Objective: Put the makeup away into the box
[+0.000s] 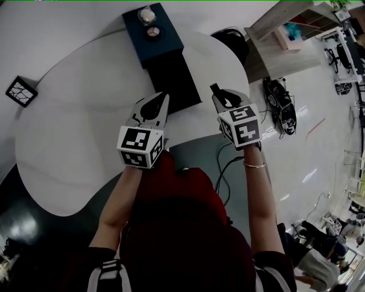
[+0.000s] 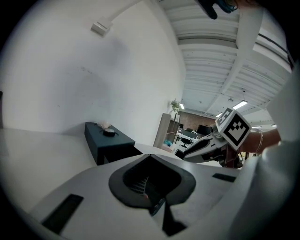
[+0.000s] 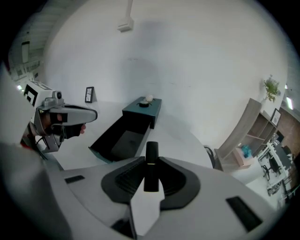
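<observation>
Clamping black lipstick (image 3: 151, 152), right claw (image 3: 150, 174) beside open dark box (image 3: 123, 140).

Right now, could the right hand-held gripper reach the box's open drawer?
Probably yes: holding the black tube, the right hand-held gripper points toward the open drawer just ahead, with only bare table between.

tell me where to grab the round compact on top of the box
Probably grip the compact across its rim from straight above: it lies flat and low on the box top, leaving little side wall. Stay clear of the pale item beside it.
</observation>
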Available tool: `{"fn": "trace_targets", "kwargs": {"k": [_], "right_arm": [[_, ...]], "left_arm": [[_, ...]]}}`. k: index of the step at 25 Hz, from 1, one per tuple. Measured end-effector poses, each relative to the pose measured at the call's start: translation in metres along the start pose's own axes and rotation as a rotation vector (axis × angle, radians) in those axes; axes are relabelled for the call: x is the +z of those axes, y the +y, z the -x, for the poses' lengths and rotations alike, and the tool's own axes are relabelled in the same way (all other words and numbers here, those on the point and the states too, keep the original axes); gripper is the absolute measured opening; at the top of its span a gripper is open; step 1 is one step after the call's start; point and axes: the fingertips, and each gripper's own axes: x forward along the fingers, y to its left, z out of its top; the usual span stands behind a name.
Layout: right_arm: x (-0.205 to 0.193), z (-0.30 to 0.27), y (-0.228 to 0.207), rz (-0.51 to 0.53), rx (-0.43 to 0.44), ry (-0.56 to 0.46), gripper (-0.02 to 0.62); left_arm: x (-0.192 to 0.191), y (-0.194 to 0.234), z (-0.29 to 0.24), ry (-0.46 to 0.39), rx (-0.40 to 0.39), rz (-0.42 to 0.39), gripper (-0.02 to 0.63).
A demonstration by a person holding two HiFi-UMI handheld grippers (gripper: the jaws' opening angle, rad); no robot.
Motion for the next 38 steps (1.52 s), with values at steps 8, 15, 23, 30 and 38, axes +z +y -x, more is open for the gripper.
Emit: {"fn": "trace_targets", "kwargs": {"k": [8, 15, 23, 30, 38], "right_arm": [[0.052, -0.009, 0.040, 0.087, 0.071, -0.067, 0.100], [0.079, -0.031, 0.065, 0.110, 0.099, -0.073, 0.100], [0.091, -0.056, 0.077, 0.085, 0.066, -0.038, 0.100], [0.098, -0.077, 0.080, 0.049, 0.048, -0.020, 0.100], [0.100, -0.098, 0.084, 0.012, 0.007, 0.014, 0.100]], "left_arm": [[0.006, 0.015, 0.015, -0.027, 0.049, 0.009, 0.023], [0.007, 0.032, 0.025, -0.041, 0.082, 0.028, 0.023], [0.012, 0.051, 0.026, -0.042, 0.087, 0.033, 0.023], [0.013, 0.066, 0.021, -0.044, 0.091, 0.038, 0.023], [0.015, 0.076, 0.006, -0.036, 0.072, 0.055, 0.023]]}}
